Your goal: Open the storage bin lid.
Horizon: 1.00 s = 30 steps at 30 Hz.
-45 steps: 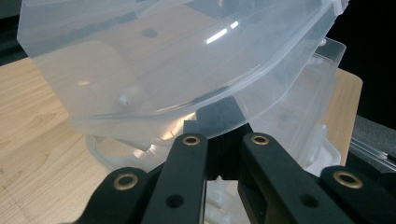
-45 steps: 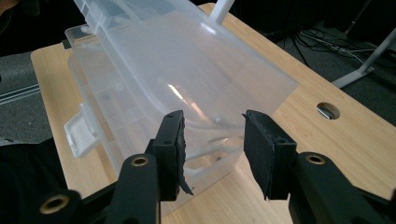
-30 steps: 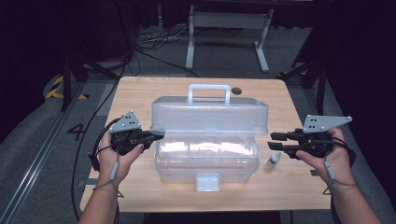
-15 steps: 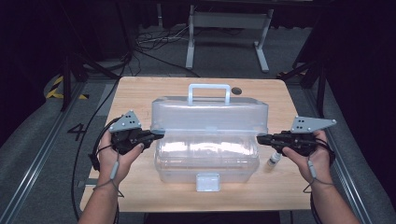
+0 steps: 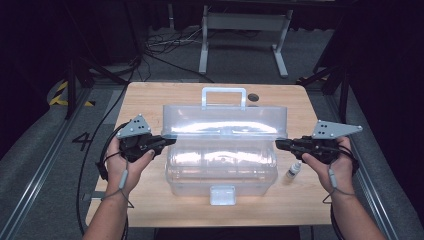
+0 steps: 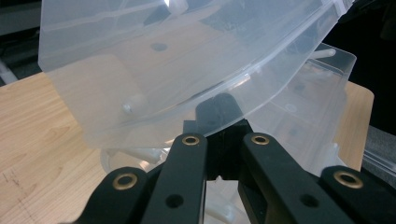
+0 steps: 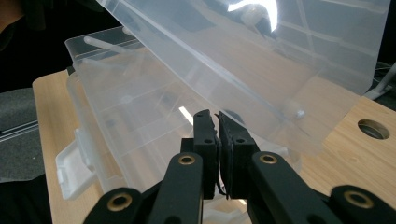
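Note:
A clear plastic box [image 5: 220,167] stands mid-table with its lid [image 5: 225,120] tilted up off the base. My left gripper [image 5: 172,141] is shut, its tips tucked under the lid's left end; in the left gripper view the lid [image 6: 163,60] hangs over the tips of that gripper [image 6: 219,116]. My right gripper [image 5: 278,144] is also shut, its tips at the lower edge of the lid's right end. In the right gripper view the pads of this gripper [image 7: 218,116] press together just below the lid [image 7: 280,60], above the base [image 7: 126,116]. I cannot tell whether either one pinches the rim.
A small dropper bottle [image 5: 293,170] stands on the wooden table [image 5: 150,100] right of the box, below my right hand. The box's front latch [image 5: 222,194] hangs open. A round hole [image 5: 254,97] marks the table behind the box handle [image 5: 223,95]. Dark floor, cables and a metal stand lie beyond.
My right gripper has moved left, from beside the box to the lid's right end. The left gripper and the lid have hardly moved.

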Available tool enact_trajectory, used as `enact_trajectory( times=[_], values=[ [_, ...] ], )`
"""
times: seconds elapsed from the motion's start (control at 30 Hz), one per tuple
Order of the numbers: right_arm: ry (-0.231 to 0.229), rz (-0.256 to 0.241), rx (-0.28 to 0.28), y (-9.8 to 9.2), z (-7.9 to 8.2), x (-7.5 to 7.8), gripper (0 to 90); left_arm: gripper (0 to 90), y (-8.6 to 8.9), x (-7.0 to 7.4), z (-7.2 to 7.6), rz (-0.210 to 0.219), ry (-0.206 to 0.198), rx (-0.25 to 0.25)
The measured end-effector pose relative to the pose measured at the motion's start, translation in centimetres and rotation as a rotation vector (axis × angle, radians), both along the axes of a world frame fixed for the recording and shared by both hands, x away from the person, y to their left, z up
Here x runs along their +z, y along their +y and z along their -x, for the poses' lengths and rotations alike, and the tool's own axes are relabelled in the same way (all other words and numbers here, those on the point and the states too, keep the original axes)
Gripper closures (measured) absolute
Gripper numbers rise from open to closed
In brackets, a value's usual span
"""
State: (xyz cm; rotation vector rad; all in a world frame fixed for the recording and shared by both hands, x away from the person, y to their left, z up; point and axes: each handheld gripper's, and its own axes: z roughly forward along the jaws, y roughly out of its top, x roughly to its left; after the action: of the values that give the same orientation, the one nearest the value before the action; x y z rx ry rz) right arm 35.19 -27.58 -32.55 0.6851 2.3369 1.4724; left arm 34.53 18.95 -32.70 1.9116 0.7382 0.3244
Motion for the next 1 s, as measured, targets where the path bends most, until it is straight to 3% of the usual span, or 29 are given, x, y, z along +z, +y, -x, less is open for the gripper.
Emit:
enact_trajectory(
  times=[0.53, 0.87, 1.0],
  values=[
    [-0.006, -0.028, -0.017, 0.2, -1.5, 1.0, 84.8, 89.6, -0.2, 1.4, -1.3, -0.005, -0.017, 0.029],
    [-0.015, -0.058, -0.045, 0.7, -2.1, 1.2, 84.5, 89.2, -0.4, 1.9, -1.8, -0.043, -0.047, 0.046],
    [-0.015, -0.068, -0.053, 0.8, -2.4, 1.2, 84.5, 87.8, -0.5, 2.0, -1.8, -0.039, -0.051, 0.046]
  ],
)
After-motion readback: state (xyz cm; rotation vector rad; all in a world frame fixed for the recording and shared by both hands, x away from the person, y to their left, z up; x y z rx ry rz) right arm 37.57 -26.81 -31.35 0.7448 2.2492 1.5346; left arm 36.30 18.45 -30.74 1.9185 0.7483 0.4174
